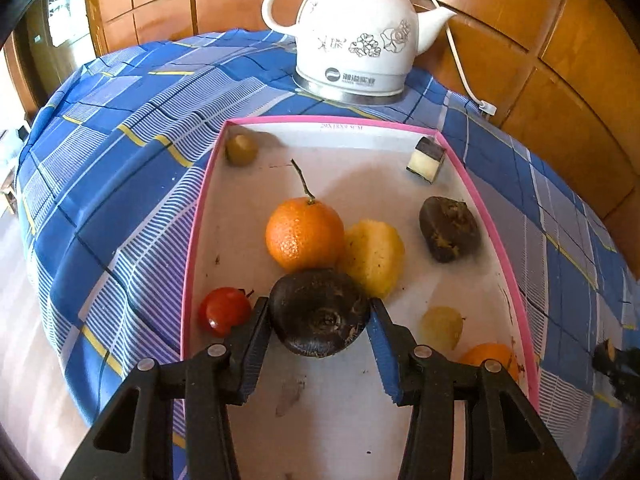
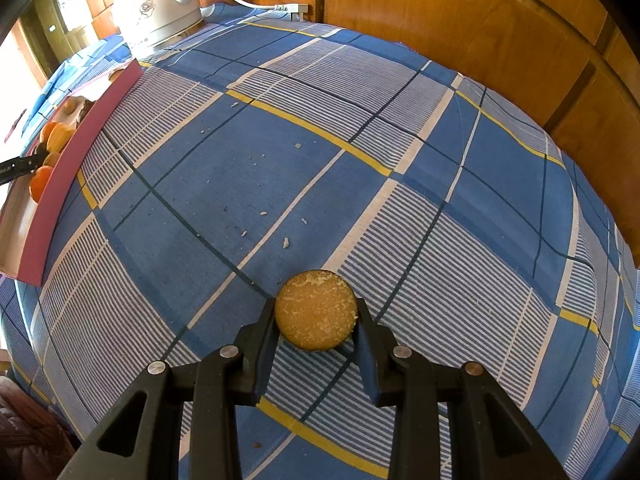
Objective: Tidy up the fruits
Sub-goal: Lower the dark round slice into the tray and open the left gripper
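In the left wrist view my left gripper (image 1: 319,306) is shut on a dark brown round fruit (image 1: 320,322), held low over the pink-rimmed box (image 1: 320,120). Inside the box lie an orange with a stem (image 1: 305,234), a yellow fruit (image 1: 374,256), another dark fruit (image 1: 448,234), a red tomato (image 1: 224,310), a small green fruit (image 1: 241,149), a pale fruit (image 1: 442,326) and a second orange (image 1: 490,356). In the right wrist view my right gripper (image 2: 316,305) is shut on a round tan crumbly disc (image 2: 316,314) down at the blue checked tablecloth (image 2: 360,140).
A white ceramic kettle (image 1: 356,32) with its cord stands behind the box against the wooden wall. A small layered cube (image 1: 426,159) sits in the box's far right corner. Crumbs dot the cloth (image 2: 264,212). The box (image 2: 60,168) is far left of the right gripper.
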Demonstrator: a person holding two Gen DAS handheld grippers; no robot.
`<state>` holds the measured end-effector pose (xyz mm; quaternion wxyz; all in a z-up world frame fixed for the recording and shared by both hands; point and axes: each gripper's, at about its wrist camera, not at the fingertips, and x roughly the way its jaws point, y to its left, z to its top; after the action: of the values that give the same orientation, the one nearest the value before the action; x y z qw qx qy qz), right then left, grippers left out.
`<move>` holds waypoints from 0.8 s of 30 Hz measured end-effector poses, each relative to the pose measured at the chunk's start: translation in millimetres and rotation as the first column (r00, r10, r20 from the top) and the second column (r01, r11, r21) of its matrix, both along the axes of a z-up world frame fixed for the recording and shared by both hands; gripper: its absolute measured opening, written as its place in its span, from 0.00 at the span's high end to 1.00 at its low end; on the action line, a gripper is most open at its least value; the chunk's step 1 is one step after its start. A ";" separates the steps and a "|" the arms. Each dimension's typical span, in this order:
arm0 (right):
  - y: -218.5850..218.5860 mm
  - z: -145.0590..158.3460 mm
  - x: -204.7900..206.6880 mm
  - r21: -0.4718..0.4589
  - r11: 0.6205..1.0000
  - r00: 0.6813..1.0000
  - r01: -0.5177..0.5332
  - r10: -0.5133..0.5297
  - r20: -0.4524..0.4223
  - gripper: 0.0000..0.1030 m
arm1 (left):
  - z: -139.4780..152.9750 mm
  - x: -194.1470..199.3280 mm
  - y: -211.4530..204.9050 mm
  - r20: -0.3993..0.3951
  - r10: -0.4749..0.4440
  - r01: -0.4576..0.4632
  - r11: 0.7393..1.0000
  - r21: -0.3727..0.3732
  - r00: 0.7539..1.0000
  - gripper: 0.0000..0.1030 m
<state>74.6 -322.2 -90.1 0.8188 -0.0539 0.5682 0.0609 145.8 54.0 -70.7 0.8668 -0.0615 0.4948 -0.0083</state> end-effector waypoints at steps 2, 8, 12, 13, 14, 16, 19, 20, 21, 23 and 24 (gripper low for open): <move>-0.3 0.1 0.2 0.001 1.000 1.000 0.001 -0.001 0.000 0.65 | 0.7 -5.4 0.4 0.005 -0.003 0.003 1.000 -0.018 1.000 0.44; 0.4 0.1 0.4 0.000 1.000 1.000 0.003 -0.003 -0.001 0.65 | 7.6 -28.5 -2.5 0.039 0.008 -0.008 1.000 -0.010 0.999 0.41; 0.7 0.1 0.6 0.004 1.000 1.000 0.006 -0.006 -0.003 0.65 | 17.3 -45.8 -4.0 0.082 0.026 -0.028 0.999 0.025 0.996 0.41; 0.5 0.1 0.7 0.006 1.000 1.000 0.007 -0.007 -0.004 0.65 | 21.3 -51.5 -4.7 0.103 0.028 -0.032 0.999 0.040 0.994 0.41; 0.1 0.0 0.8 0.008 1.000 1.000 0.009 -0.009 -0.005 0.65 | 24.0 -55.3 -5.5 0.117 0.028 -0.034 0.998 0.050 0.993 0.41; -0.5 0.0 1.3 0.012 1.000 1.000 0.012 -0.012 -0.006 0.65 | 29.1 -61.7 -7.7 0.142 0.020 -0.029 0.997 0.065 0.990 0.41; -1.5 0.1 1.5 0.011 1.000 1.000 0.017 -0.017 -0.005 0.65 | 35.2 -71.4 -12.2 0.166 0.002 -0.015 0.997 0.079 0.986 0.41; -1.9 0.1 1.8 0.013 1.000 1.000 0.019 -0.019 -0.006 0.65 | 37.4 -74.3 -13.5 0.173 -0.005 -0.009 0.997 0.080 0.985 0.41; -2.5 0.1 2.1 0.017 1.000 1.000 0.021 -0.021 -0.007 0.65 | 38.5 -76.3 -14.2 0.177 -0.009 -0.005 0.997 0.079 0.984 0.41; -4.4 -0.4 3.1 0.022 0.999 1.000 0.024 -0.024 -0.010 0.65 | 41.0 -81.0 -15.8 0.183 -0.016 0.002 0.997 0.074 0.983 0.41; -5.4 -0.5 3.4 0.024 0.999 1.000 0.025 -0.025 -0.010 0.65 | 41.3 -82.7 -16.6 0.184 -0.018 0.005 0.997 0.072 0.983 0.41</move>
<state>78.0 -327.6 -90.6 0.8172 -0.0365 0.5722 0.0580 63.2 37.4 -29.4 0.9106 -0.0266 0.4124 -0.0014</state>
